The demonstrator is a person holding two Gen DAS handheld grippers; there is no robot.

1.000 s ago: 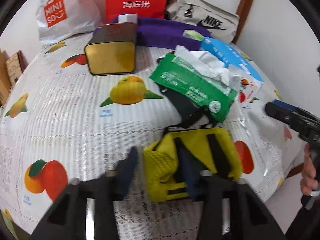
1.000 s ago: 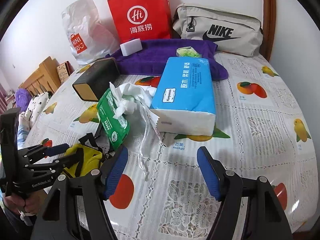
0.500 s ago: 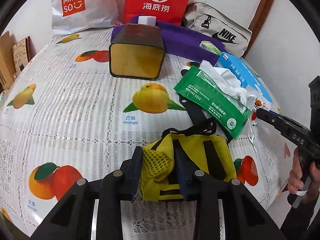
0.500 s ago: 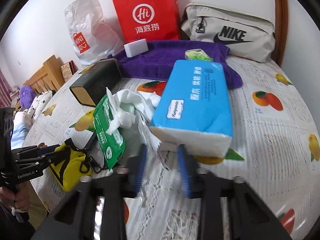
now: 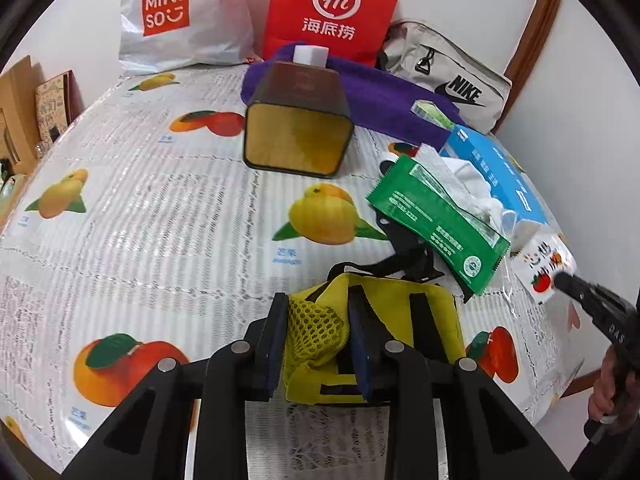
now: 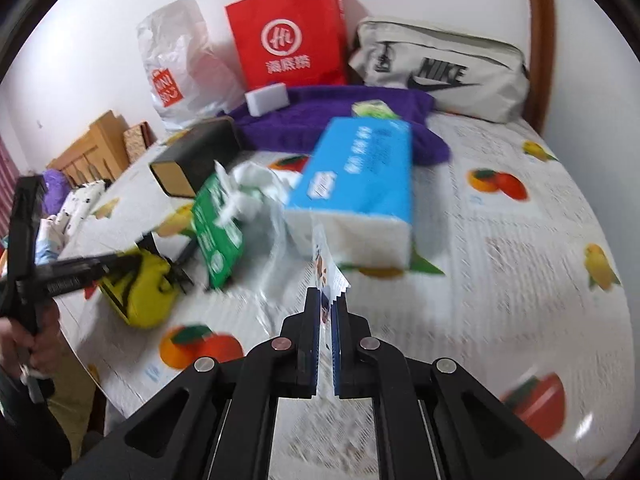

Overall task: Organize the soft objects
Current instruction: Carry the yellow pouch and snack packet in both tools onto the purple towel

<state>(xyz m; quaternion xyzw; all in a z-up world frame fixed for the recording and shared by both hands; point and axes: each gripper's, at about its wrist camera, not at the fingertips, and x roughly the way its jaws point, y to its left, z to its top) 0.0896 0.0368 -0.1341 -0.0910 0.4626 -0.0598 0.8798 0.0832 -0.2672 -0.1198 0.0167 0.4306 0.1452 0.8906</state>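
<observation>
Left tool: closing on the mesh corner of the yellow pouch, pads already pressing the netting from both sides, probably because that bunched corner gives soft fabric a firm handle. Pouch at the near edge of the tabletop, black straps trailing away toward the green wipes pack. Right tool: together, pinching the thin crimped edge of a printed packet that stands edge-on between the pads, just in front of the blue tissue pack; likely gripped by the rim because the flimsy film offers nothing else to take. Gripped one in each tool, apparently so both soft things can be sorted at once. Crumpled white tissue wedged between the green pack and the blue one. Hard to tell whether the pouch rests on the tabletop or hangs just clear of it: near side hidden behind the left tool's fingers. Packet's contents unreadable, seen edge-on in one view and small at the frame's rim in the other. Right wrist view smeared by motion, print on the packs illegible there. Only part of each hand visible, cut off at the picture edges.
</observation>
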